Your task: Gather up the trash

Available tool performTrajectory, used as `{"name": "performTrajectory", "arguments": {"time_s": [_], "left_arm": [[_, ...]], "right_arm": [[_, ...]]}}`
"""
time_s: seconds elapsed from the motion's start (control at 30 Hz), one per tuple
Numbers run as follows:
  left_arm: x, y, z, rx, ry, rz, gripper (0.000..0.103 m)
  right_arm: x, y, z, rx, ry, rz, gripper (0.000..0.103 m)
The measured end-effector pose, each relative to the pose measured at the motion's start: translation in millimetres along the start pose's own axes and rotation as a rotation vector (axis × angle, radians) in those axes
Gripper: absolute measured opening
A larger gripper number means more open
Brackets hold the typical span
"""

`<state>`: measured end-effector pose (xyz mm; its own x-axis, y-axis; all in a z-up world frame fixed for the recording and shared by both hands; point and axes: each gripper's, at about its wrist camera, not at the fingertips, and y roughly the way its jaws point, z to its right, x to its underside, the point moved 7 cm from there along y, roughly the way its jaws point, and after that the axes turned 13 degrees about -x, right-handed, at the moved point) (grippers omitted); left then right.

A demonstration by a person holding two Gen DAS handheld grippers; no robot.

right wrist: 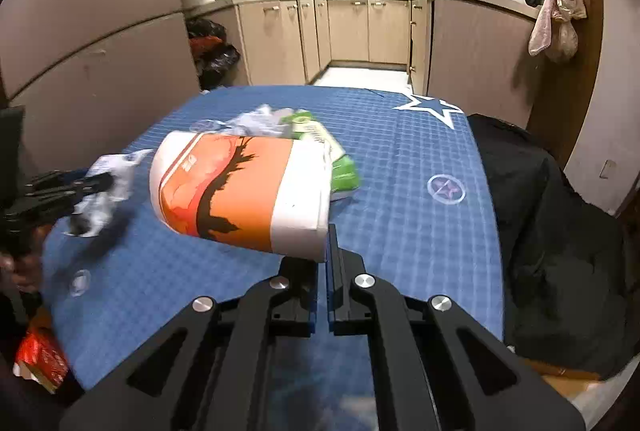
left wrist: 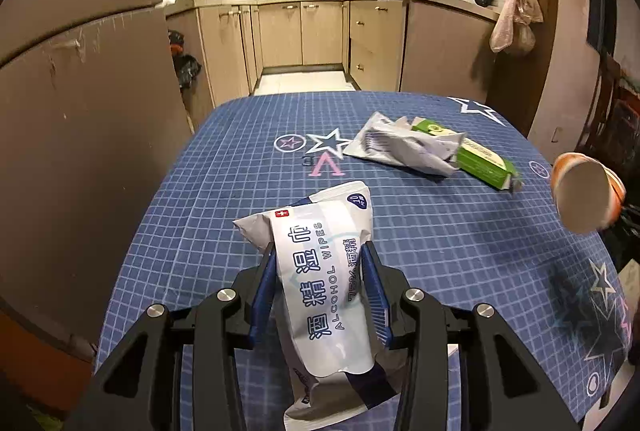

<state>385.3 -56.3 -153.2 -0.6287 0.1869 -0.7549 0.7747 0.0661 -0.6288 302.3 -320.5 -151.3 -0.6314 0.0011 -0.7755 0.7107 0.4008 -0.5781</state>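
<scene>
My left gripper [left wrist: 320, 251] is shut on a white alcohol-wipes packet [left wrist: 320, 271], held above the blue checked tablecloth [left wrist: 240, 191]; its blue pads press the packet's sides. My right gripper [right wrist: 327, 231] is shut on the rim of an orange-and-white paper cup [right wrist: 240, 187], which lies on its side in the air, base to the left. That cup [left wrist: 586, 197] shows at the right edge of the left wrist view. The left gripper [right wrist: 96, 187] with its packet [right wrist: 108, 191] appears blurred at the left of the right wrist view. A crumpled white wrapper [left wrist: 400, 147] and a green packet [left wrist: 480, 163] lie further back on the table.
The table fills the foreground, with kitchen cabinets [left wrist: 300, 31] beyond its far edge. A brown wall panel [left wrist: 80, 91] stands close on the left. Something covered in black fabric [right wrist: 560, 231] sits right of the table. A red packet [right wrist: 40, 359] lies low at the left.
</scene>
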Motion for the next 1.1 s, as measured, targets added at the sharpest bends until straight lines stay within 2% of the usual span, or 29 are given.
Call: {"name": "performTrajectory", "arguments": {"time_s": [0.1,0.23,0.4,0.47,0.5,0.57,0.6,0.63,0.67,0.73,0.8,0.87,0.93,1.0,1.03,1.1], "left_arm": [[1.4,-17.9,10.4,-0.037,0.039,0.044,0.043],[6.4,-36.0,22.1,-0.034,0.061,0.069,0.043],[11.7,-39.8,34.7,-0.034,0.082,0.073,0.043],[14.2,-38.8,33.7,-0.031,0.076,0.066,0.043],[14.7,-39.0,33.0,-0.03,0.074,0.066,0.043],[15.1,-40.0,30.8,-0.023,0.069,0.067,0.043],[15.0,-39.7,29.8,-0.021,0.067,0.068,0.043],[14.9,-39.1,28.6,-0.021,0.064,0.068,0.043],[15.0,-38.2,27.2,-0.024,0.062,0.069,0.043],[16.0,-35.6,23.1,-0.029,0.054,0.065,0.043],[17.9,-33.6,18.8,-0.029,0.046,0.058,0.043],[19.5,-31.8,12.6,-0.035,0.036,0.054,0.043],[21.1,-31.3,5.8,-0.039,0.026,0.049,0.043],[22.0,-31.3,-1.4,-0.043,0.014,0.047,0.043],[22.7,-30.8,-5.6,-0.046,0.007,0.045,0.043],[23.6,-29.8,-11.6,-0.048,-0.003,0.042,0.043]], "right_arm": [[9.3,-12.1,-18.7,-0.009,0.004,0.016,0.001],[19.6,-24.8,-32.4,-0.028,0.028,0.032,0.0],[36.5,-8.5,-30.8,-0.032,0.039,-0.04,0.0],[39.2,-12.3,-26.6,-0.01,0.074,-0.03,0.001],[38.8,-15.5,-24.6,-0.023,0.103,-0.018,0.004],[37.7,-20.8,-22.7,-0.026,0.154,0.004,0.048],[36.2,-23.5,-20.2,-0.01,0.189,0.025,0.093],[33.0,-27.2,-19.5,-0.012,0.234,0.069,0.098],[31.4,-26.0,-22.6,-0.033,0.258,0.075,0.098],[28.9,-11.2,-35.2,-0.031,0.254,0.018,0.098],[27.9,3.0,-48.3,-0.006,0.176,-0.029,0.098],[22.2,24.9,-65.1,0.064,0.037,-0.091,0.098],[18.8,45.6,-73.7,0.03,0.01,-0.146,0.098],[14.3,56.7,-64.9,-0.029,0.13,-0.14,0.098],[14.9,62.2,-53.3,-0.056,0.234,-0.134,0.098],[22.3,71.8,-34.0,-0.041,0.37,-0.142,0.098]]}}
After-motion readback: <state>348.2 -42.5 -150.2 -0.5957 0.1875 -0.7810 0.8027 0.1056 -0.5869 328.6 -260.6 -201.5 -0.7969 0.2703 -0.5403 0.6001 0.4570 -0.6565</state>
